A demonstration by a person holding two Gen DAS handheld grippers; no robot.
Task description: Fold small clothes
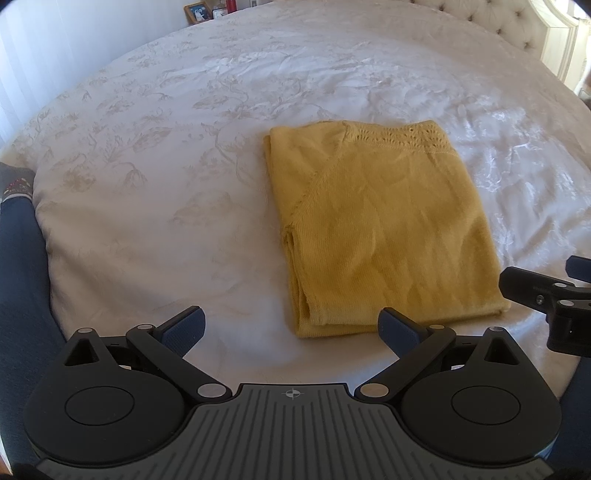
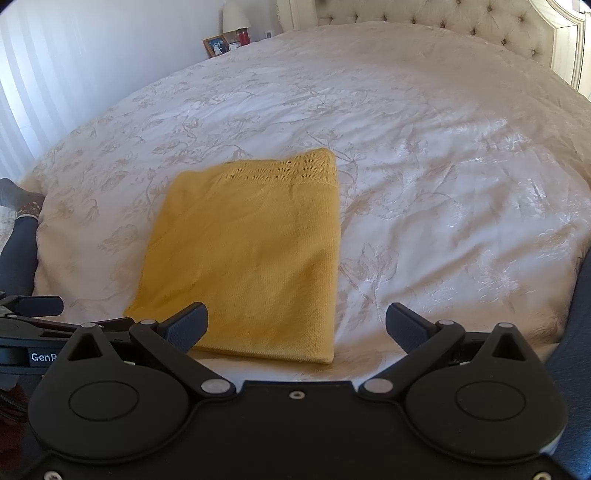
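Item: yellow knit garment (image 1: 373, 236) (image 2: 251, 254), folded into a rough rectangle, flat on the bed near its near edge. Openwork lace band along the far edge; a diagonal seam shows on the top layer in the left wrist view; stacked layers show at the near left corner.

Left gripper (image 1: 291, 328): jaws spread wide, holding nothing, poised just short of the garment's near edge; its right finger overlaps the near hem in view, though contact cannot be told.

Right gripper (image 2: 295, 325): jaws spread wide, holding nothing; the garment's near right corner lies between them, ahead of the fingertips, and the left finger overlaps the cloth in view.

Surface: bedspread (image 1: 155, 155) (image 2: 443, 184), off-white, glossy, woven floral pattern, lightly creased.

Room: tufted cream headboard (image 2: 461, 22) at the far right corner; framed picture (image 2: 215, 45), red jar (image 2: 243, 37) and lamp (image 2: 235, 16) beyond the far edge; pale striped wall at left.
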